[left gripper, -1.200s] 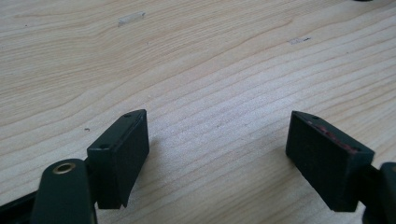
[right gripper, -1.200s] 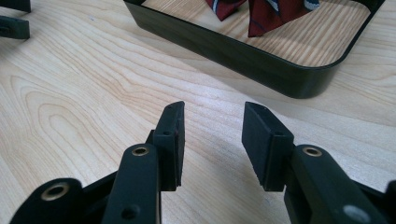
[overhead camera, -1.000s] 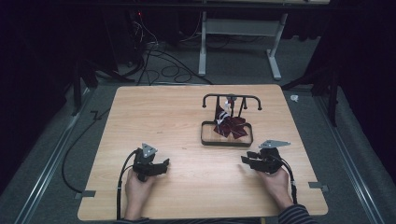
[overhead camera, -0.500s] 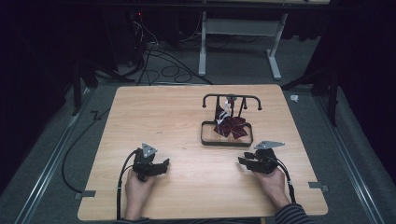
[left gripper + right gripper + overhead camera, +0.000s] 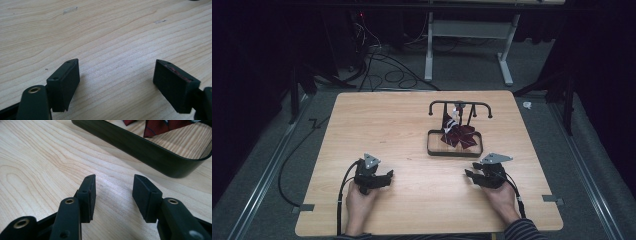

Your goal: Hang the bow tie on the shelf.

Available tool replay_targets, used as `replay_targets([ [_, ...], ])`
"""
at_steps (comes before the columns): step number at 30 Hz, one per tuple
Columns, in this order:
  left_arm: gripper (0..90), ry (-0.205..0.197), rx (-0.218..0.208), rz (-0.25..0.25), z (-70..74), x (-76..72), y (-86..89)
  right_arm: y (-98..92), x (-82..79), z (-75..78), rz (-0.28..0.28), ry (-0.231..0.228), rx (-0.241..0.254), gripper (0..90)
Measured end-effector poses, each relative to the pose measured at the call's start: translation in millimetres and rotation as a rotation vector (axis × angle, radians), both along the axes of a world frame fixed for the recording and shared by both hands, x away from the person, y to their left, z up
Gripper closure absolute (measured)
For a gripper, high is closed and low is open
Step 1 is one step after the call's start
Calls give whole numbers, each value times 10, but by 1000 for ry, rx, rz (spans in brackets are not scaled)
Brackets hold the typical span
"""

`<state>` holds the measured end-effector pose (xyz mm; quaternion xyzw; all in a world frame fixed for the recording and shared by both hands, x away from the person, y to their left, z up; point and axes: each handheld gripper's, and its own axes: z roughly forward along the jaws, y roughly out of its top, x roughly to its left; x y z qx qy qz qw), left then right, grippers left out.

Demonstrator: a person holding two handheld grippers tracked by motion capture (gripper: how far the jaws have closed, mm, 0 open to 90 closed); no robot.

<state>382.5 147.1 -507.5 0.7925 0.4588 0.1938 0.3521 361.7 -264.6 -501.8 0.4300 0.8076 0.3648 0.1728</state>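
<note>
Centrally, the red patterned cloth [image 5: 459, 136] lay crumpled in the black tray [image 5: 454, 151] under a hanger-like rack [image 5: 460, 105]; it looked light, soft and limp, best pinched at a raised fold. Nearest it, the right gripper [image 5: 474, 177] rested on the table [image 5: 412, 125], its jaws just having been opening, nothing between them. Farther left, the left gripper [image 5: 385, 177] stood spread and empty.

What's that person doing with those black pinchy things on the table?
A person sits at a wooden table with a gripper in each hand. The left gripper and the right gripper both rest near the front edge, open, with nothing between their jaws. The right one's jaws have just been opening. Just beyond it is a black stand with a tray, and dark red cloth lies in it. Nothing is being held.
</note>
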Motion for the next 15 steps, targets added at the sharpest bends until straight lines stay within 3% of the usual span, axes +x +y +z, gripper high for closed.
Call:
replay_targets([
  [4, 217, 0, 0, 0, 0, 0, 0, 49, -25, -2, 8, -24, -46, 525],
  [15, 216, 0, 0, 0, 0, -1, 0, 48, -28, -3, 1, -19, -43, 501],
])
